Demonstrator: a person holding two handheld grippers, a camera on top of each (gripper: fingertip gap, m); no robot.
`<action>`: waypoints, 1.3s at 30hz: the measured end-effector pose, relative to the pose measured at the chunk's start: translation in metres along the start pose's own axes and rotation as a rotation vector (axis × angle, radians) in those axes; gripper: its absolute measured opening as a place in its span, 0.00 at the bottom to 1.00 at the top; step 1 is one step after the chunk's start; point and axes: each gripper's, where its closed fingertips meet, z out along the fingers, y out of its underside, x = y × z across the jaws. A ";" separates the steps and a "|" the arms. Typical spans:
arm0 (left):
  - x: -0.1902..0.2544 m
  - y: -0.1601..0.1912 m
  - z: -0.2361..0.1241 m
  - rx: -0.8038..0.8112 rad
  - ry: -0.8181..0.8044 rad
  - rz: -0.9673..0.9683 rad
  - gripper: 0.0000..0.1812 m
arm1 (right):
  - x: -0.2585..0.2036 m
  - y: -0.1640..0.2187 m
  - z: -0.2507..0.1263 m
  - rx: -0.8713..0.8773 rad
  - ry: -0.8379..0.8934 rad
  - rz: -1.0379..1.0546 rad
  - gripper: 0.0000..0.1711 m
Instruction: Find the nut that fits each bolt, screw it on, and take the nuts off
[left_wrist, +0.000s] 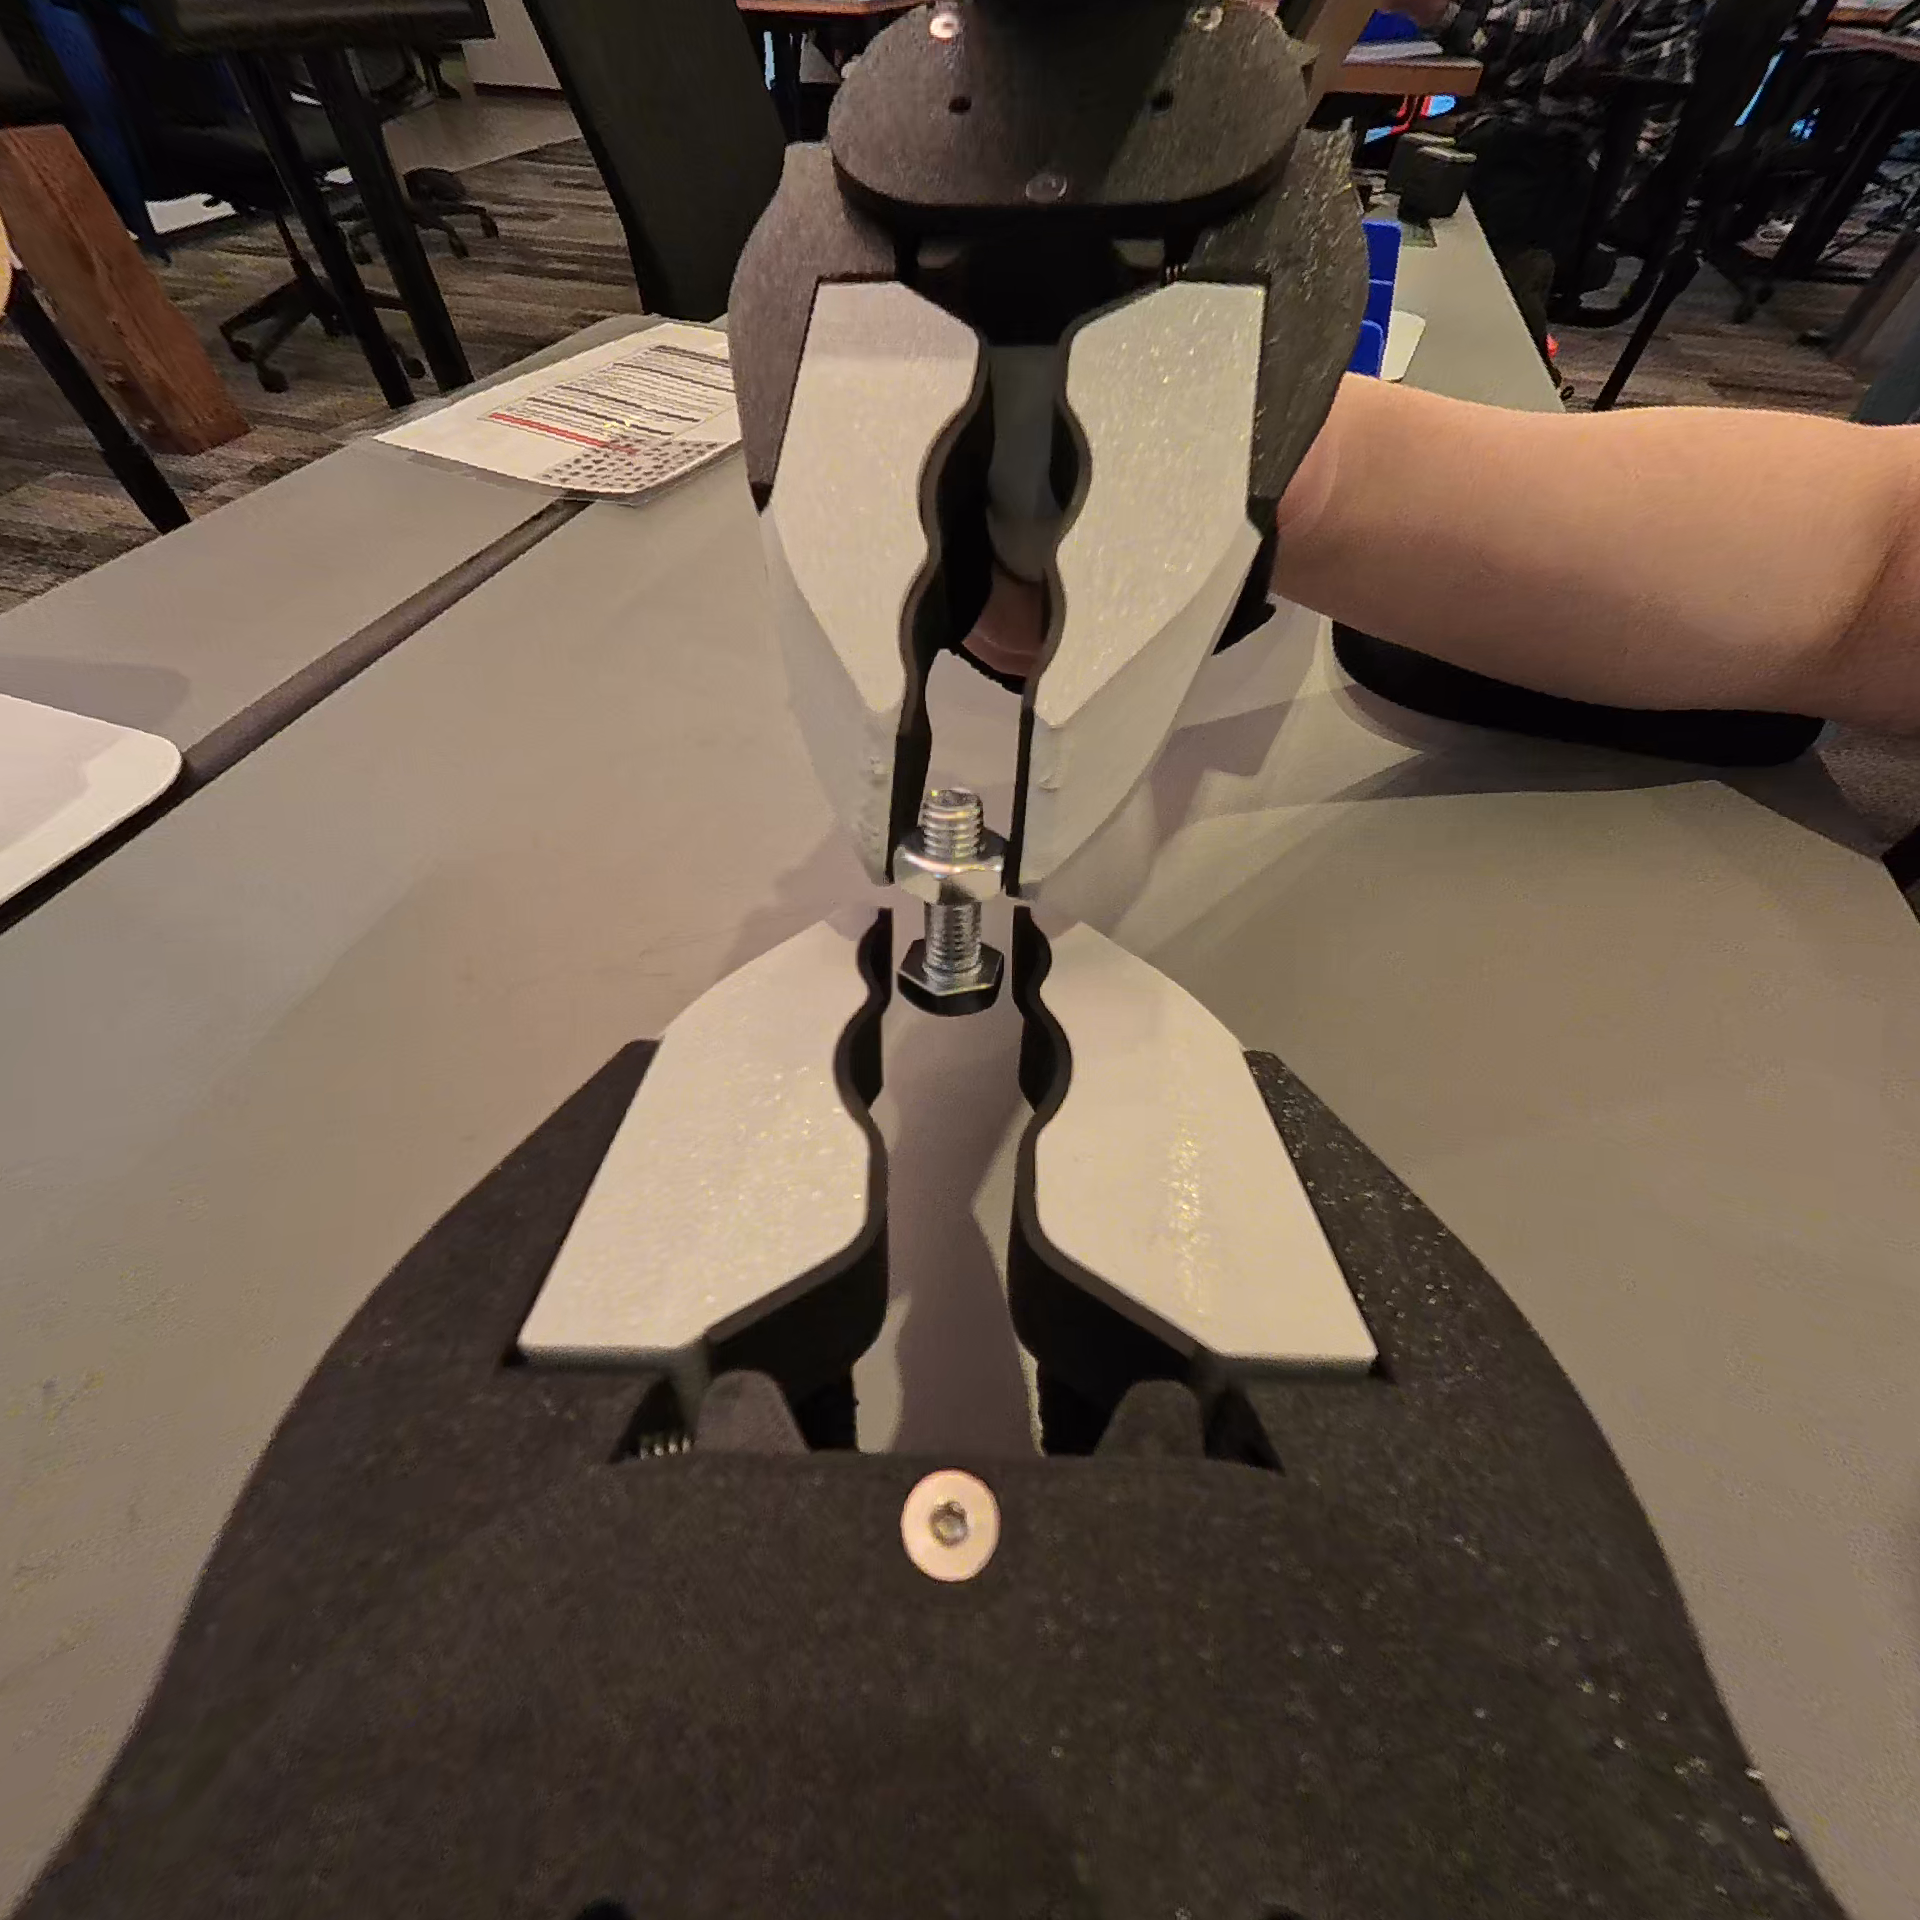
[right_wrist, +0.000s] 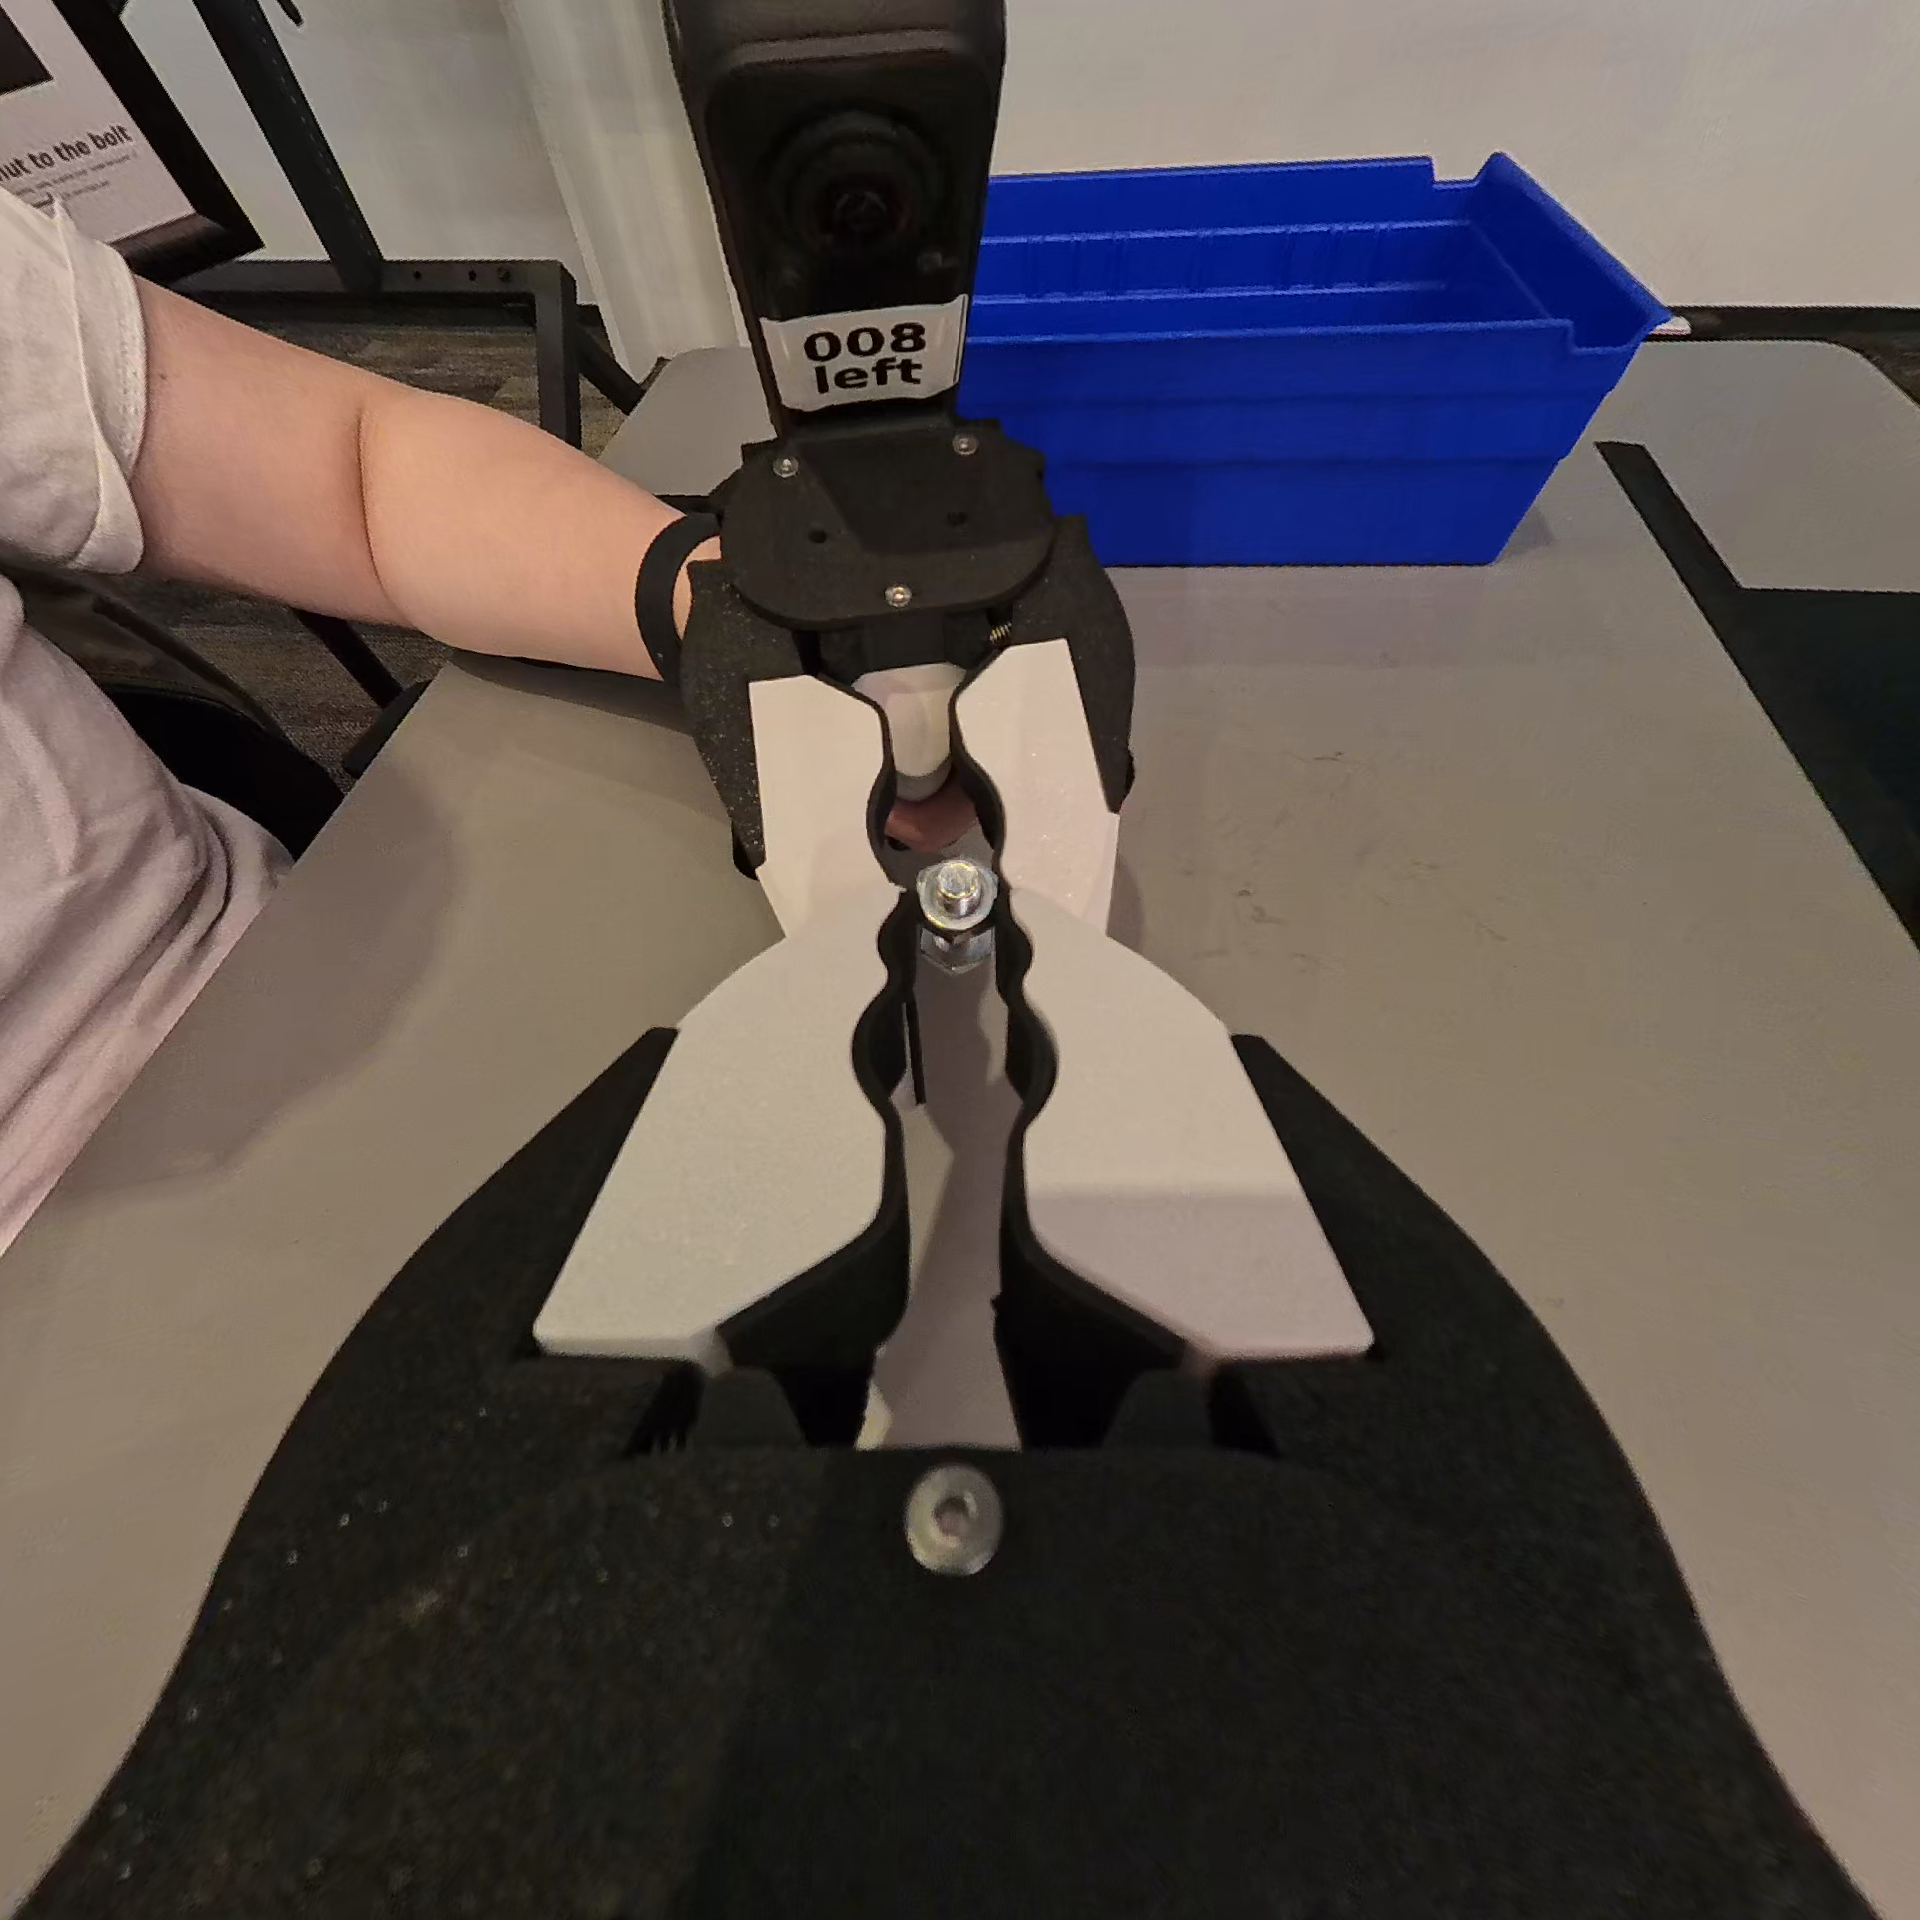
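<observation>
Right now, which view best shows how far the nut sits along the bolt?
The left wrist view: the bolt is side-on, thread showing on both sides of the nut. The right wrist view looks nearly along the bolt, foreshortening that spacing.

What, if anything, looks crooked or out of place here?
Nothing stands out. The nut sits square partway along the bolt, gripped by the right gripper; the left gripper holds the bolt's head.

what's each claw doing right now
left claw: closed on the bolt, at its head
right claw: closed on the nut threaded on that bolt
</observation>
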 end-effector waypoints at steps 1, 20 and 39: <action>0.000 0.000 0.000 -0.002 0.001 0.000 0.11 | 0.000 0.000 0.000 -0.002 -0.003 0.001 0.08; 0.003 0.000 0.001 0.007 0.011 0.003 0.06 | -0.002 0.004 0.001 -0.023 -0.007 -0.016 0.08; -0.014 -0.003 0.004 -0.043 -0.135 0.022 0.06 | 0.011 -0.011 -0.020 0.077 0.058 -0.003 0.20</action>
